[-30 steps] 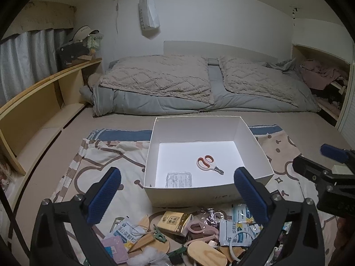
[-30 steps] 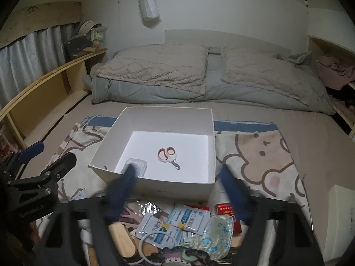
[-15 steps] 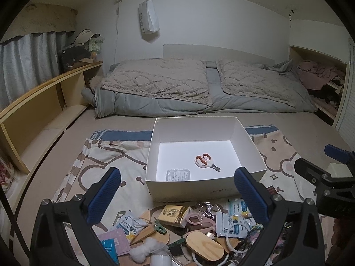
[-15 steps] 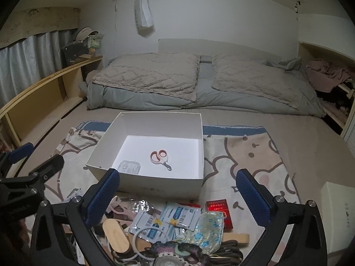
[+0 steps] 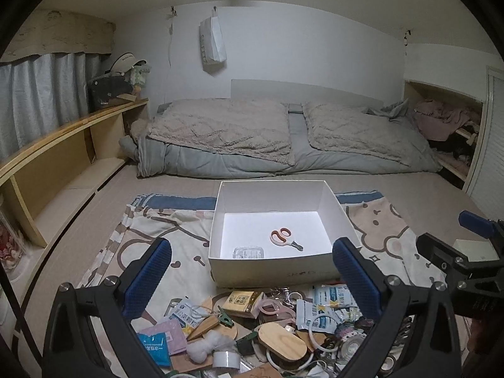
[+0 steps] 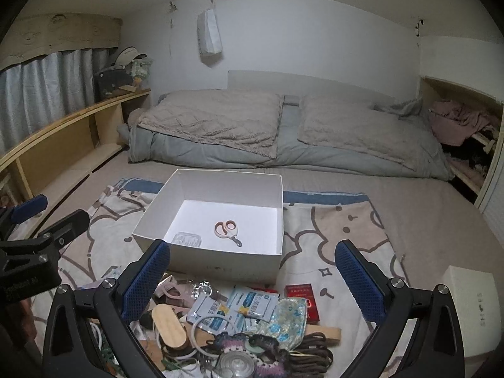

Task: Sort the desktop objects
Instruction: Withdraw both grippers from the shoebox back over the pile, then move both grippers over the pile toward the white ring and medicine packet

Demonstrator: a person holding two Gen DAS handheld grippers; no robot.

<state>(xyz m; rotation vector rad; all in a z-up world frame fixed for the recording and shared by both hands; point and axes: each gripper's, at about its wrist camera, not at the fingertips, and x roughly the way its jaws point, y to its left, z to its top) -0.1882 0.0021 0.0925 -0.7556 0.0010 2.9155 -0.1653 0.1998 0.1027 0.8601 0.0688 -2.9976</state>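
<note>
Sorting barely begun: only orange scissors [image 5: 284, 237] and a small clear case [image 5: 248, 252] inside white box [image 5: 274, 275]. Cluttered pile [image 5: 271, 327] left on patterned cloth. Left gripper [image 5: 252, 278], right gripper [image 6: 252, 278]: jaws wide, empty.

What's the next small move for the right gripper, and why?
Probably lower the right gripper, open and empty, onto the red pack at the near pile's edge. The white box holds only the scissors and a clear case; most clutter is still unsorted.
</note>
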